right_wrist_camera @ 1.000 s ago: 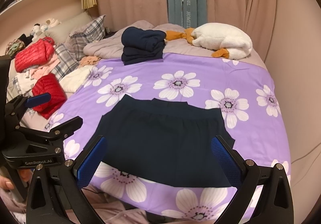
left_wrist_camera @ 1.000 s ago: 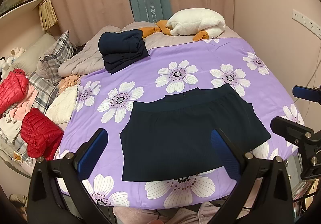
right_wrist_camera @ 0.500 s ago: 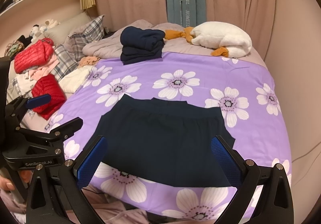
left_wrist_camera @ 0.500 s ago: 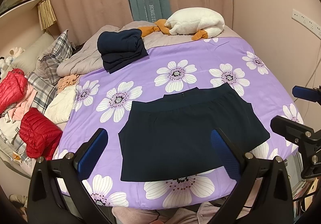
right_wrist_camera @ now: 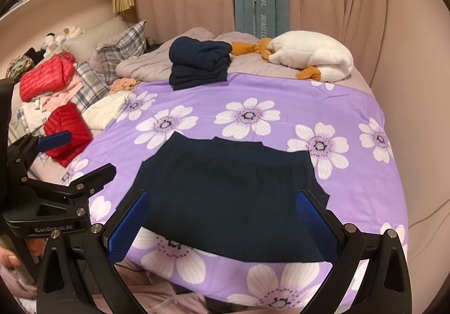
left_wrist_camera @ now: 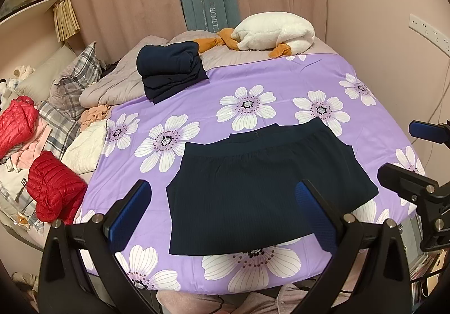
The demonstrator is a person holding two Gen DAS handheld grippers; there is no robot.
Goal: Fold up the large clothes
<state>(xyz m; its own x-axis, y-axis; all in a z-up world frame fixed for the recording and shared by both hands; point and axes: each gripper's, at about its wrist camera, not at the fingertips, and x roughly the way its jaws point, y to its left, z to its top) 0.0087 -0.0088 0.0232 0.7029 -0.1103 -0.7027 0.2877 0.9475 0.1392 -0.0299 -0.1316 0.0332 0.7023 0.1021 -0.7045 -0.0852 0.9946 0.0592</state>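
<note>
A dark navy garment lay flat at centre frame on the purple flowered sheet; the left gripper gaped wide at the bottom, gripping nothing

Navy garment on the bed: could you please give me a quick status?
Left claw and right claw open, empty. Navy garment flat on purple sheet, not touched. Nothing in the way.

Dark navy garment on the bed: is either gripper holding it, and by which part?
Nothing is held. The left gripper and right gripper are both open above the dark navy garment, not gripping it.
</note>
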